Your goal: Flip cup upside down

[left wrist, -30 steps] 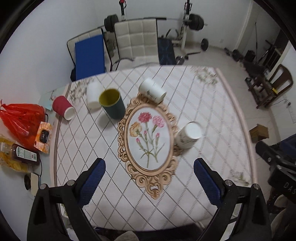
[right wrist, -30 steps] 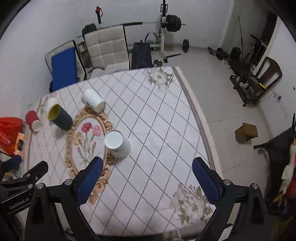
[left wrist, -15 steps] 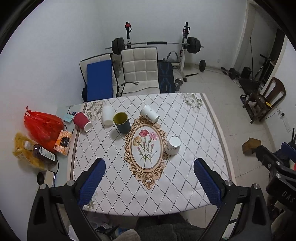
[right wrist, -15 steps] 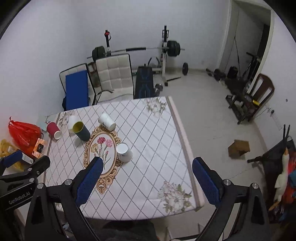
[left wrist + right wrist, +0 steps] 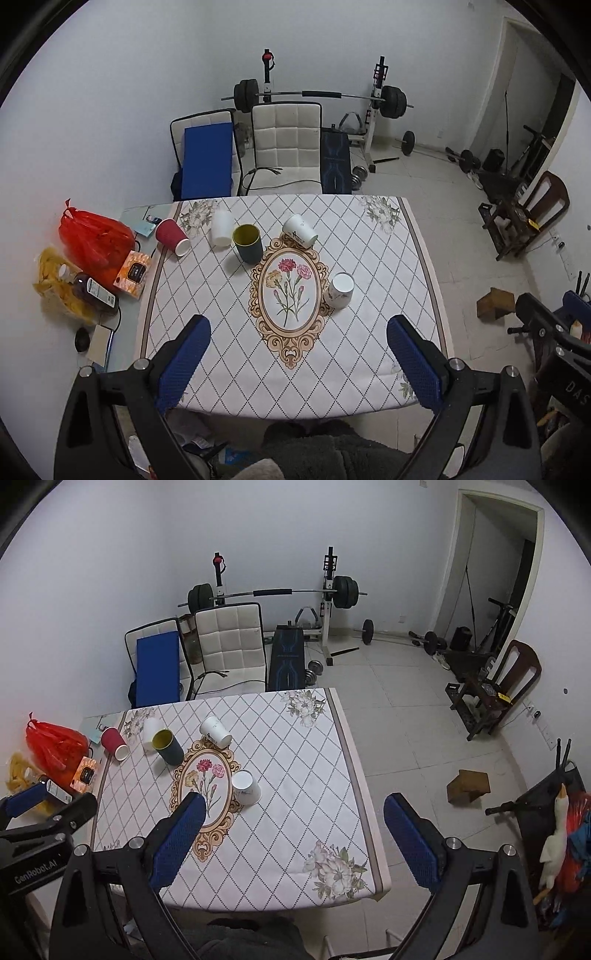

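Several cups stand or lie on a quilted tablecloth [image 5: 229,332]. A dark green cup with a yellow inside [image 5: 247,243] [image 5: 168,746] stands upright with its mouth up. A white cup [image 5: 340,290] [image 5: 246,787] stands at the right edge of the flower medallion. Another white cup [image 5: 300,229] [image 5: 215,730] lies on its side. A red cup [image 5: 172,236] [image 5: 114,742] lies at the left, beside a white cup [image 5: 221,230]. My left gripper [image 5: 297,363] and right gripper [image 5: 291,843] are both open and empty, high above the table's near edge.
A red bag [image 5: 94,236], a bottle [image 5: 92,293] and an orange box [image 5: 133,273] lie left of the table. White chairs [image 5: 286,144] and a barbell rack [image 5: 321,98] stand behind it. A cardboard box [image 5: 468,787] lies on the floor at the right.
Both grippers have risen and pulled back from the table, so the cups look much smaller and farther. The cups have not moved.
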`<state>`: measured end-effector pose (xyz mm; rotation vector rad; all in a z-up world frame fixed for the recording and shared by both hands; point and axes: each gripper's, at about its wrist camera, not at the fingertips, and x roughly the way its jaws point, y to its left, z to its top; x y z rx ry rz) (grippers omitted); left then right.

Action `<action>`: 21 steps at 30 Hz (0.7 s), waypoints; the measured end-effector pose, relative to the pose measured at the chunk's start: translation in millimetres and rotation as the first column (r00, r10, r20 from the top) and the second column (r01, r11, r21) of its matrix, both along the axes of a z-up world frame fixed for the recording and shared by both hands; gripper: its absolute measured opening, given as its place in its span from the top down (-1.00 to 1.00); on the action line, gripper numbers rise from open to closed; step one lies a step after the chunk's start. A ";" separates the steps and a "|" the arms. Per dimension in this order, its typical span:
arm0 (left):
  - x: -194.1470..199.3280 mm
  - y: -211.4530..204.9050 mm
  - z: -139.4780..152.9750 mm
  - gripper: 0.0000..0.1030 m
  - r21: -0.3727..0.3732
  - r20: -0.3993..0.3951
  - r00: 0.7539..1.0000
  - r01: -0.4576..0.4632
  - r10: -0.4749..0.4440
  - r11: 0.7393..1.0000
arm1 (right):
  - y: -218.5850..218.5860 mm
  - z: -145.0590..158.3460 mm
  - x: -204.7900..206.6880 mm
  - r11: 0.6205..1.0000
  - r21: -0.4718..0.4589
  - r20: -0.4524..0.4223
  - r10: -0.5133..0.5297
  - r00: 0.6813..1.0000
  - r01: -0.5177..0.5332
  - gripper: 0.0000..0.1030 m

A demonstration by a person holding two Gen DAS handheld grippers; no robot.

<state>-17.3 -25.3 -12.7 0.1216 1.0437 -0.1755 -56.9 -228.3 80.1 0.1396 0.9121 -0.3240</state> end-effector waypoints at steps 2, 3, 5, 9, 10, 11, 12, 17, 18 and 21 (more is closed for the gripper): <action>-0.8 0.7 0.2 -0.90 0.015 0.007 1.000 -0.006 0.006 1.000 | -0.9 -0.1 -1.7 1.000 -0.001 -0.004 0.002 1.000 -0.002 -0.95; -1.6 0.5 0.8 -0.90 0.019 0.010 1.000 -0.007 0.007 1.000 | -2.1 1.2 -3.5 1.000 0.004 -0.006 0.004 1.000 -0.004 -0.96; -2.1 -0.4 0.7 -0.98 0.025 0.012 1.000 -0.007 0.007 1.000 | -4.8 -0.3 -1.8 1.000 0.004 -0.010 0.010 1.000 -0.010 -0.96; -3.1 -1.4 0.4 -1.00 0.031 0.016 1.000 -0.010 0.009 0.999 | -5.8 0.4 -1.3 1.000 -0.003 -0.012 0.012 1.000 -0.012 -0.96; -2.6 -1.7 0.0 -1.00 0.030 0.013 1.000 -0.010 0.009 1.000 | -6.2 0.9 -1.8 1.000 -0.005 -0.011 0.012 1.000 -0.012 -0.96; -2.9 -2.4 -0.3 -1.00 0.030 0.011 1.000 -0.008 0.008 1.000 | -6.0 -0.7 0.3 1.000 -0.007 -0.010 0.013 1.000 -0.013 -0.96; -3.4 -4.0 -0.1 -1.00 0.034 0.013 1.000 -0.006 0.005 0.999 | -6.7 0.9 -1.5 1.000 -0.011 -0.008 0.013 1.000 -0.013 -0.96; -5.2 -6.4 0.8 -1.00 0.048 0.029 1.000 -0.004 0.003 0.999 | -9.1 1.0 0.8 1.000 -0.017 -0.007 0.018 1.000 -0.018 -0.96; -5.1 -6.3 1.0 -1.00 0.047 0.030 1.000 -0.006 0.004 0.999 | -10.0 1.6 -0.1 1.000 -0.018 -0.007 0.017 1.000 -0.017 -0.96; -3.8 -5.2 0.6 -1.00 0.048 0.031 1.000 -0.005 0.004 0.999 | -10.4 1.3 0.8 1.000 -0.018 -0.009 0.021 1.000 -0.021 -0.96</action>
